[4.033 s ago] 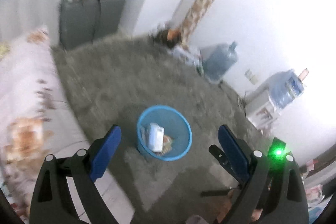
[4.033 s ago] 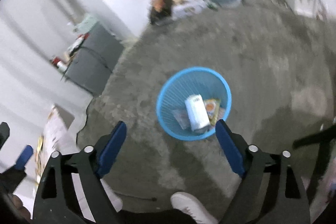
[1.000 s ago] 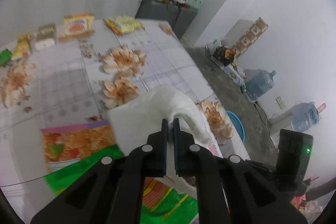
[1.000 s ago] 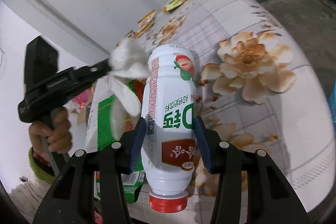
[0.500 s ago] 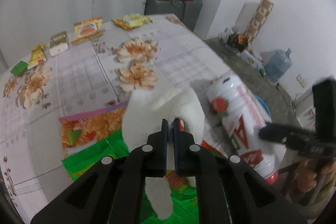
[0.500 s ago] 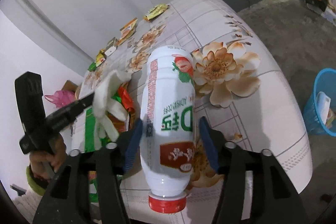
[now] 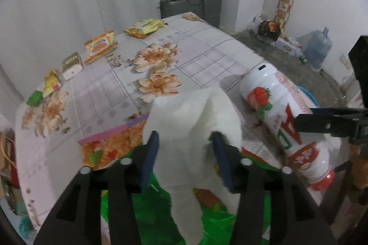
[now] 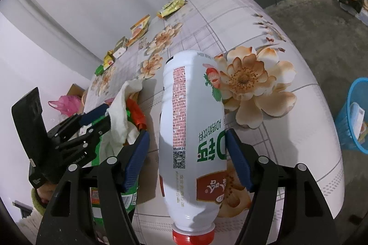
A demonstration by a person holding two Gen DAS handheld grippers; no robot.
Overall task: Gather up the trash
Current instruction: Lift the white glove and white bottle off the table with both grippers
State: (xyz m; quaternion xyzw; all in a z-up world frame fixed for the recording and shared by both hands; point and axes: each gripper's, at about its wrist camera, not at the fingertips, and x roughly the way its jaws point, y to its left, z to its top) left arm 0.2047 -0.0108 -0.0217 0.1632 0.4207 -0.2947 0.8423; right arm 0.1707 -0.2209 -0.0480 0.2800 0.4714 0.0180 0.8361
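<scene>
The left gripper has just been opening; its jaws stand apart with the white tissue loose between them. At three o'clock, the right gripper, jaws also widening, brackets the bottle lying on the flowered table. Farther right, the blue bin stands on the floor.

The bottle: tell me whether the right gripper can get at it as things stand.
Probably yes. The bottle lies on the table between the open jaws of the right gripper, with nothing in the gap; the tissue sits off to its left.
</scene>
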